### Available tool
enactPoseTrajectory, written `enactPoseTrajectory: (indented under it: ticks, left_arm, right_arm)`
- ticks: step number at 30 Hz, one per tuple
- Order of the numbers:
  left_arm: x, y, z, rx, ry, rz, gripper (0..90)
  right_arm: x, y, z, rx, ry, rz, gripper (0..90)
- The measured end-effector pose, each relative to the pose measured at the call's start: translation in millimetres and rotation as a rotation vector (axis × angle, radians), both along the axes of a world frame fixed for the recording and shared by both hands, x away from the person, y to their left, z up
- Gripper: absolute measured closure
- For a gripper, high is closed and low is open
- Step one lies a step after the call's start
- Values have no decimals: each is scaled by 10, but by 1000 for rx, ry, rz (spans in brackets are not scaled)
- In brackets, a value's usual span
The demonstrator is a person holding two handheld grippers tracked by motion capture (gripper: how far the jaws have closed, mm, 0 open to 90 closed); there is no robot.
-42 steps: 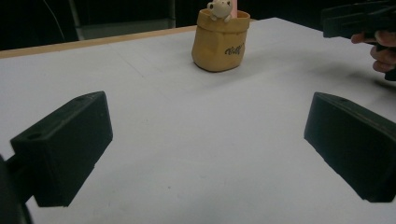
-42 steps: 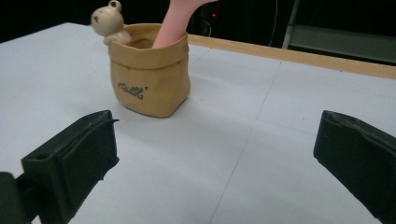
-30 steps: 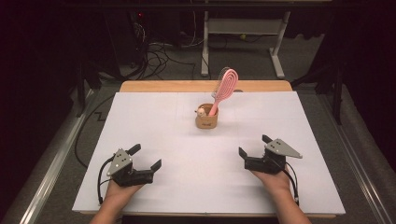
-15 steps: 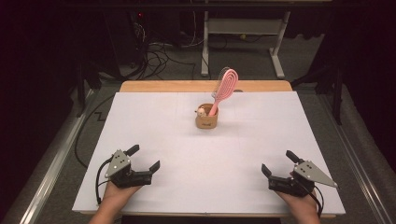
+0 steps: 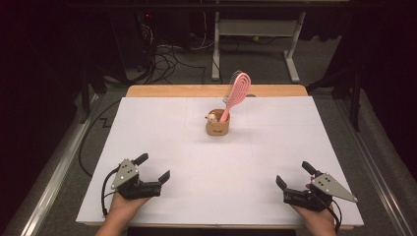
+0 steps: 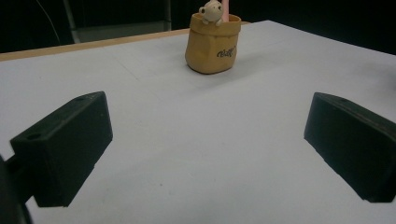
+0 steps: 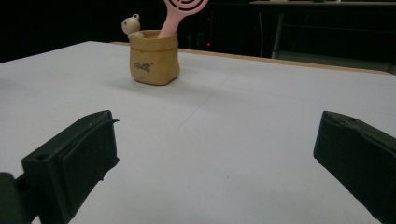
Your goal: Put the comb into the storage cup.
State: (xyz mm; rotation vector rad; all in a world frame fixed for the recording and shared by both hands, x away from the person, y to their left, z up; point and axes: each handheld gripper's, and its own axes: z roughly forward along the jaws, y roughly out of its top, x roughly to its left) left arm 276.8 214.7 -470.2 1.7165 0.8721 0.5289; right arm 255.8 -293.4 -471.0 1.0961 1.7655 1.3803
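Both pairs of jaws stand wide apart and hold nothing. The left gripper (image 5: pixel 150 170) and the right gripper (image 5: pixel 293 180) rest low on the white table (image 5: pixel 162 128), each on its own side of the near edge, and bare table lies between their jaws in both gripper views.

The landmark is the pot (image 5: pixel 217 127), a small tan pot shaped like a sack, with a little bear figure (image 5: pixel 212 117) on its rim. It stands on the table, well apart from both grippers, toward the far edge and about on the middle line between them. From the left gripper the pot lies ahead and to the right; from the right gripper it lies ahead and to the left. In the left gripper view the pot (image 6: pixel 213 43) is a little right of centre, and in the right gripper view the pot (image 7: pixel 153 57) is left of centre.

The brush (image 5: pixel 235 94), pink, stands in the pot with its handle down. Its long axis is near upright, and the head leans away from the pot toward the far right, so the head hangs on the side of the right gripper.

I judge the two grippers to be about equally far from the pot. Because of the lean, the right gripper seems better placed to take the brush, closing across the thin handle just above the rim.
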Motion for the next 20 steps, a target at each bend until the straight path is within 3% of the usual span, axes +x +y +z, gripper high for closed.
enactPoseTrajectory:
  ticks: [3,8,20]
  left_arm:
    - [11,15,-4,-4,5,12,19]
    - [16,16,-9,1,11,17,19]
    - [11,27,11,-1,1,24,19]
  right_arm:
    - [16,-45,-16,-17,1,-21,4]
    - [5,-104,-8,10,6,-35,4]
    - [-1,-94,4,6,0,-30,4]
